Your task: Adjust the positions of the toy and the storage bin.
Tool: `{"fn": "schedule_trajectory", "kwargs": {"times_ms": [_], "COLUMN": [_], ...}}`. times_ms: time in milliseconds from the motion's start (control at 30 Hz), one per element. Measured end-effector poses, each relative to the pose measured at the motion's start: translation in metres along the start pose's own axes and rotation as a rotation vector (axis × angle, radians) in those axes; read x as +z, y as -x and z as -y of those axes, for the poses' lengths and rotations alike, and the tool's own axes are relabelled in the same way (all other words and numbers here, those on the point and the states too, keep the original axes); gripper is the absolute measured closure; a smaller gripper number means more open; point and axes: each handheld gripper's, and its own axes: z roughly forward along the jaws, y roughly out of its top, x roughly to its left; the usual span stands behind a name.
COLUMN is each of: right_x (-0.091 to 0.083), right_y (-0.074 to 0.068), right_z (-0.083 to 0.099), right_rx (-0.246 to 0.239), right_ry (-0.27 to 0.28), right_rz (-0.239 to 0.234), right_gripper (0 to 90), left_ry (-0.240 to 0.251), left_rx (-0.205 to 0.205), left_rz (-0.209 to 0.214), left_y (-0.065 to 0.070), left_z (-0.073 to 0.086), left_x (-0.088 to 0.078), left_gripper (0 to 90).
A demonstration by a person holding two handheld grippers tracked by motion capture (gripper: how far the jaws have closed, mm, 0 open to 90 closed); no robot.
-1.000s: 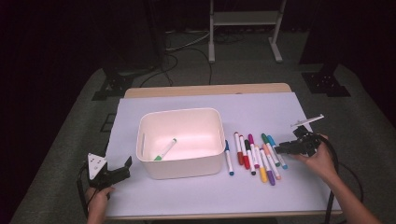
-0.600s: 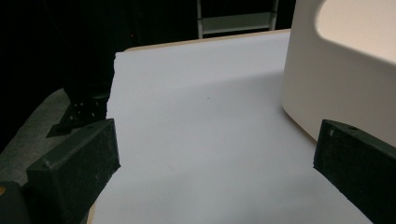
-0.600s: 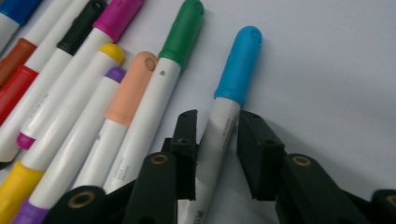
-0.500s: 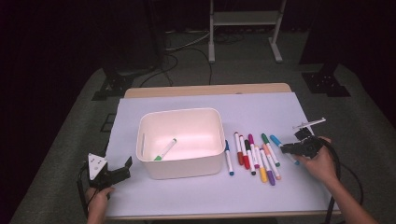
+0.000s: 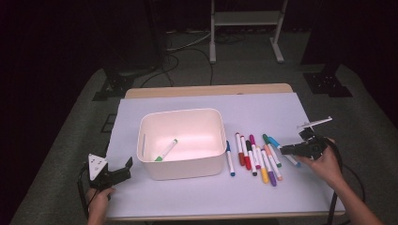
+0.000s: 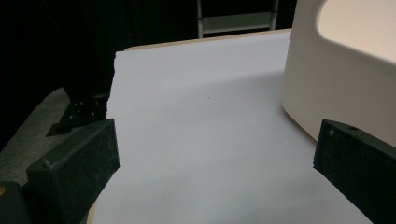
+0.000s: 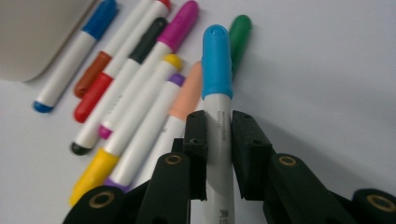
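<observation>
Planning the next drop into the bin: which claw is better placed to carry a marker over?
Right. The right claw is shut on the light blue marker beside the marker row. The left claw sits open with nothing between its jaws, at the white bin's far side from the markers.

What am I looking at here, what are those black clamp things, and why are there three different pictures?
A person sits at a table holding a hand-held clamp, called a gripper, in each hand. One picture comes from a camera fixed above, looking down. The other two come from small cameras riding on the grippers, looking along their black jaws.

On the table stands a white bin with one green marker inside, and beside it a row of coloured markers.

The right gripper has just closed its jaws on a light blue marker at the edge of that row. The left gripper rests open near the bin, with nothing between its jaws.
</observation>
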Motion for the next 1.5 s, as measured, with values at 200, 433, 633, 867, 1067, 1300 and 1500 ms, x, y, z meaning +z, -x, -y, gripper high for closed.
{"fn": "schedule_trajectory", "kwargs": {"times_ms": [200, 433, 633, 867, 1067, 1300, 1500], "right_x": [-0.011, -0.029, -0.038, -0.05, -0.056, -0.052, -0.044], "right_y": [-0.019, -0.054, -0.08, -0.106, -0.133, -0.161, -0.183], "right_z": [-0.004, -0.02, -0.034, -0.055, -0.076, -0.096, -0.11], "right_rx": [-0.016, -0.101, -0.17, -0.215, -0.288, -0.353, -0.397], "right_ry": [0.012, 0.036, 0.053, 0.07, 0.072, 0.051, 0.031], "right_rz": [-0.076, -0.136, -0.169, -0.223, -0.251, -0.298, -0.341], "right_gripper": [75.7, 75.7, 75.7, 75.7, 75.7, 75.7, 75.8], "left_ry": [0.007, 0.006, 0.007, 0.001, 0.003, 0.001, -0.001], "left_rx": [0.004, 0.001, 0.001, -0.002, -0.001, -0.004, -0.006], "left_rz": [-0.001, 0.0, 0.0, 0.002, 0.003, 0.002, 0.001], "left_y": [0.001, 0.001, 0.001, 0.0, 0.0, 0.0, 0.0], "left_z": [0.0, 0.0, 0.0, 0.0, 0.0, 0.0, 0.0], "left_x": [0.0, 0.0, 0.0, 0.0, 0.0, 0.0, 0.0], "left_gripper": [0.0, 0.0, 0.0, 0.0, 0.0, 0.0, 0.0]}}
